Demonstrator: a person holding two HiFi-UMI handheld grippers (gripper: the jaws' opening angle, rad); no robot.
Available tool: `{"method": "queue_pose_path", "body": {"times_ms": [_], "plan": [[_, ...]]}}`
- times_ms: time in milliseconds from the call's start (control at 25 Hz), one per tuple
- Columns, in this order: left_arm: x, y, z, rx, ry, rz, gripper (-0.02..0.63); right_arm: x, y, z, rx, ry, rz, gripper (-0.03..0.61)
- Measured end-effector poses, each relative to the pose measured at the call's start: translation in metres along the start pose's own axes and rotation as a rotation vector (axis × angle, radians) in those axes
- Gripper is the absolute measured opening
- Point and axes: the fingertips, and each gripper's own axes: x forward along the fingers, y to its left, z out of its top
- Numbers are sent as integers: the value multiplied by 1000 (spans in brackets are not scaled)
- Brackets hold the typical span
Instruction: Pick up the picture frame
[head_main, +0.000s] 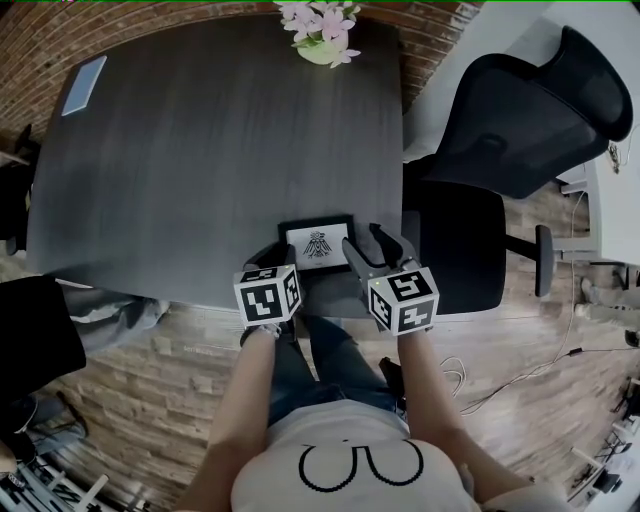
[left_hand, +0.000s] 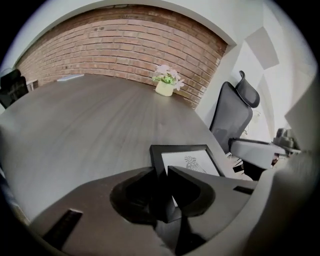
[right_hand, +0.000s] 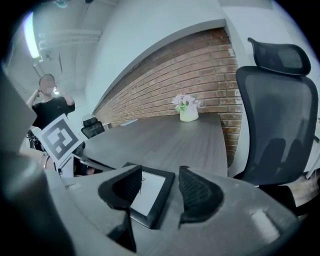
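I am looking steeply down at a dark wood-grain table (head_main: 200, 150), and the picture frame (head_main: 317, 243) is lying flat on it, face up, right at the table's near edge and roughly midway along that edge. It is a black-bordered frame with a white sheet and a small dark drawing in it. I am working it from both sides because it lies flat with nothing standing up to grab. The left gripper (head_main: 272, 256) is coming in over the table's near edge, and in the left gripper view its jaws are standing narrow, closed onto the frame's (left_hand: 192, 160) left black border at the near corner. The right gripper (head_main: 368, 246) is reaching in from the table's near right corner, and in the right gripper view the right gripper (right_hand: 160, 176) is straddling the frame's (right_hand: 150, 192) right border with its jaws apart: one jaw is hanging over the white sheet, the other is sitting outside the border, and a gap is showing beside it, so I judge it is not gripping yet. Because the frame is sitting so close to the table's near edge, I judge a clumsy pull could tip it off toward the floor. The rest of the table is offering plenty of open room; only a pot of pink flowers (head_main: 322, 35) is standing at the table's far edge, well apart. A black office chair (head_main: 520, 110) is crowding the table's right side, near the right gripper.
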Motion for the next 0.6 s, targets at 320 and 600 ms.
{"method": "queue_pose_path", "body": {"times_ms": [320, 600], "plan": [[-4, 6, -3, -93, 27, -76, 71, -8, 3, 1, 50, -8, 13, 222], [-7, 7, -7, -205, 57, -231, 71, -5, 14, -12, 304, 40, 113, 222]]}}
